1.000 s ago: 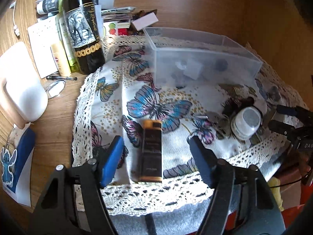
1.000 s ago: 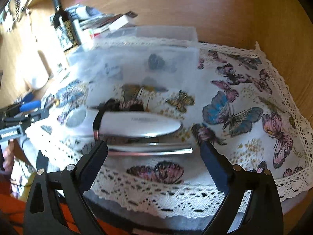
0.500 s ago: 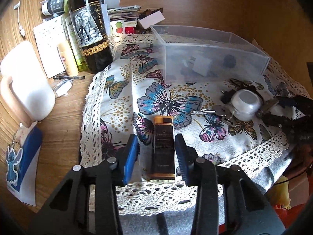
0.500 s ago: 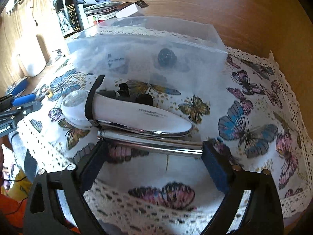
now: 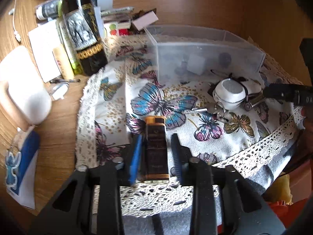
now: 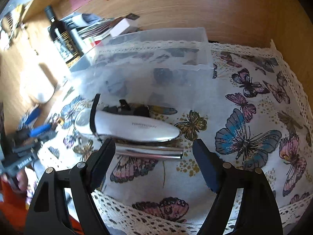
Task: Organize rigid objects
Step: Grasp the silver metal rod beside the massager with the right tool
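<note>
A brown and gold box-shaped lighter point(image 5: 156, 148) lies on the butterfly cloth point(image 5: 162, 103). My left gripper point(image 5: 156, 150) has its blue pads close on both sides of it; small gaps still show. A white handheld device point(image 6: 135, 127) lies across the cloth, with a silver metal rod point(image 6: 148, 151) just in front of it. My right gripper point(image 6: 154, 156) is open, its pads at the two ends of the rod. The device also shows in the left wrist view point(image 5: 229, 94), beside keys point(image 5: 217, 111). A clear plastic bin point(image 5: 203, 56) stands behind.
A dark wine bottle point(image 5: 84, 33), tubes, papers and boxes crowd the back left of the wooden desk. A white container point(image 5: 21, 86) stands at the left. The bin holds a white cube point(image 5: 195, 64) and small dark items. The wooden wall rises behind the bin.
My left gripper has moved forward and narrowed from wide open to close around the lighter. My right gripper has moved in onto the metal rod and narrowed somewhat.
</note>
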`<state>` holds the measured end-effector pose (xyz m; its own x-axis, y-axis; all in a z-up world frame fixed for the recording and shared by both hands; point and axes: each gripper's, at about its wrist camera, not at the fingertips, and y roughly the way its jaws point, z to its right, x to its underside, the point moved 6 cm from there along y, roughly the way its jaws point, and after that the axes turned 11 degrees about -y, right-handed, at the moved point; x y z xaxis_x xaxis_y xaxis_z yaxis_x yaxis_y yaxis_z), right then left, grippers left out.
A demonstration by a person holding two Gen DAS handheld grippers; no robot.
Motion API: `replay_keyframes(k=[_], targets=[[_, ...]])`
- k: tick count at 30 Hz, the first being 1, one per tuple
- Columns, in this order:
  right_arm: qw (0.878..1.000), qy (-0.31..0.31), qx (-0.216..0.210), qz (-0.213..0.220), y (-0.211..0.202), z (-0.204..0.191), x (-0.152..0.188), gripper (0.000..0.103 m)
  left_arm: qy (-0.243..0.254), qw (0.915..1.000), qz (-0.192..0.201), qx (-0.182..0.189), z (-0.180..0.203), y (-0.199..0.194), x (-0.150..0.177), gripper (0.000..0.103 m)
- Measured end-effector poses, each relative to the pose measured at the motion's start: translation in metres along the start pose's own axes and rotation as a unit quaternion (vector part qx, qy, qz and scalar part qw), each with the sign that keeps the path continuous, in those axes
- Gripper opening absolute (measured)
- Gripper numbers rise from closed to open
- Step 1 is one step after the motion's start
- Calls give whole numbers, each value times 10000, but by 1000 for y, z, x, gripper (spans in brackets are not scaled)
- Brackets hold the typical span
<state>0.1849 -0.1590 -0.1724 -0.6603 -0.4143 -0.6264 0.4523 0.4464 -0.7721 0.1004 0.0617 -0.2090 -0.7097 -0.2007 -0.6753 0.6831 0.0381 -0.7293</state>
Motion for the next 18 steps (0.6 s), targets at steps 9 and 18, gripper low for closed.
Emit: replay_keyframes(k=[9, 18], targets=[[9991, 174, 382, -89, 22, -18, 0, 87, 209, 9997, 135, -50, 11, -1, 6, 23], [9981, 339, 465, -199, 16, -5, 6, 87, 254, 9995, 197, 67, 13, -2, 7, 23]])
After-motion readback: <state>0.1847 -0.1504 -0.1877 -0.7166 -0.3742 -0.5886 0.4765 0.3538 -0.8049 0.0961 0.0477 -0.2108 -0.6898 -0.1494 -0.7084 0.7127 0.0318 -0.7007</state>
